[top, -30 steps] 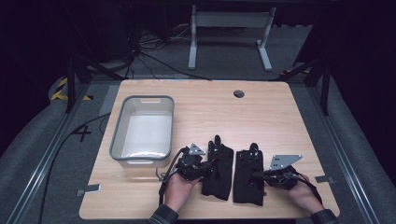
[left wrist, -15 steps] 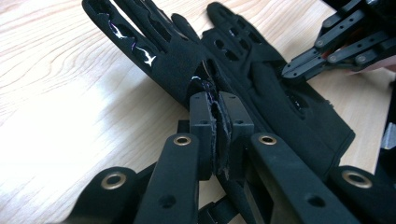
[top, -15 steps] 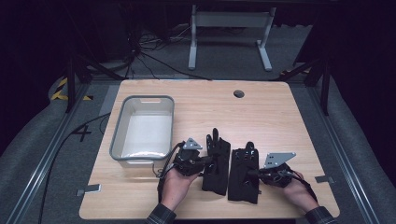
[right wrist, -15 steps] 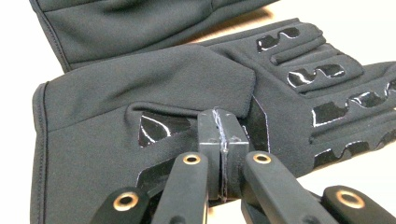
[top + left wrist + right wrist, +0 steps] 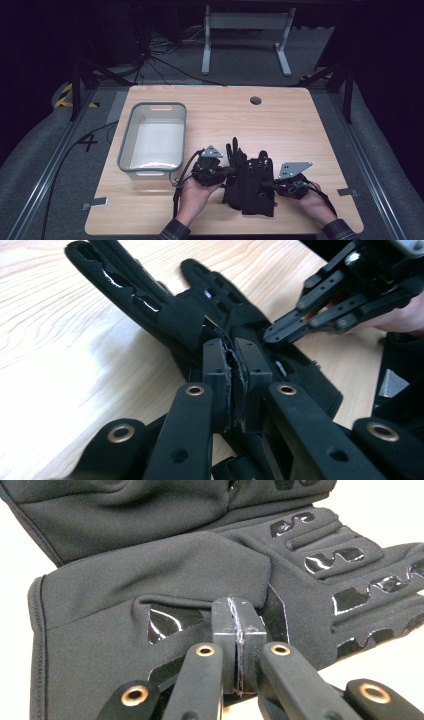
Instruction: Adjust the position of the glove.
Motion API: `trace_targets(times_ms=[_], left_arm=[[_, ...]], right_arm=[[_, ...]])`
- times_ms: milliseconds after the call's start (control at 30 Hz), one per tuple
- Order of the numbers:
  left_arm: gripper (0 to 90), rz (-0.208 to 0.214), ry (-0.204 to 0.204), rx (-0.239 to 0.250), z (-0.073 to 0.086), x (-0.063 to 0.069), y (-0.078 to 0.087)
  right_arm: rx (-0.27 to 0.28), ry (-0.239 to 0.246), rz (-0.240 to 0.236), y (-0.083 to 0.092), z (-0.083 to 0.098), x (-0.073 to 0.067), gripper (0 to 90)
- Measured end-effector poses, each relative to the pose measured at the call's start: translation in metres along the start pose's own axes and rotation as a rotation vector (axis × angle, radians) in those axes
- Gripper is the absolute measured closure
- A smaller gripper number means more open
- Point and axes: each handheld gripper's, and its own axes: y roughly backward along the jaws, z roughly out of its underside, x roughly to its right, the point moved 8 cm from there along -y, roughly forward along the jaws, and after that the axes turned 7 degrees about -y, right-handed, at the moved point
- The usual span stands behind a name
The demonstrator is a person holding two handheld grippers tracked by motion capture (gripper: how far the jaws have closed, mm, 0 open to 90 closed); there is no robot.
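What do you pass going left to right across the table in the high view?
Bin → left gripper → gloves → right gripper

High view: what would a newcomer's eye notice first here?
First, the pair of black gloves lying side by side near the table's front edge, with the left claw and the right claw closed against them from either side. Next, the grey bin at the table's left, which looks empty.
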Motion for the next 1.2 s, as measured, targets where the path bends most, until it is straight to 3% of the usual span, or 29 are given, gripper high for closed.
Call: trace_targets(times_ms=[300, 600, 700, 1033, 1200], left_arm=[[84.8, 0.050, -0.015, 0.007, -0.009, 0.010, -0.010], [84.4, 0.085, -0.041, -0.016, -0.014, 0.020, -0.030], [83.9, 0.094, -0.044, -0.017, -0.015, 0.023, -0.036], [78.8, 0.123, -0.073, -0.009, -0.023, 0.032, -0.045], [76.3, 0.140, -0.082, 0.002, -0.028, 0.035, -0.047]], right_arm=[[0.001, 0.003, -0.007, -0.005, -0.004, -0.002, 90.0], [0.003, -0.001, -0.019, -0.006, -0.005, -0.003, 90.0], [0.021, -0.016, -0.021, 0.000, -0.006, -0.001, 90.0], [0.052, -0.062, 0.040, 0.026, 0.004, 0.021, 90.0], [0.052, -0.071, 0.047, 0.031, 0.008, 0.023, 90.0]])
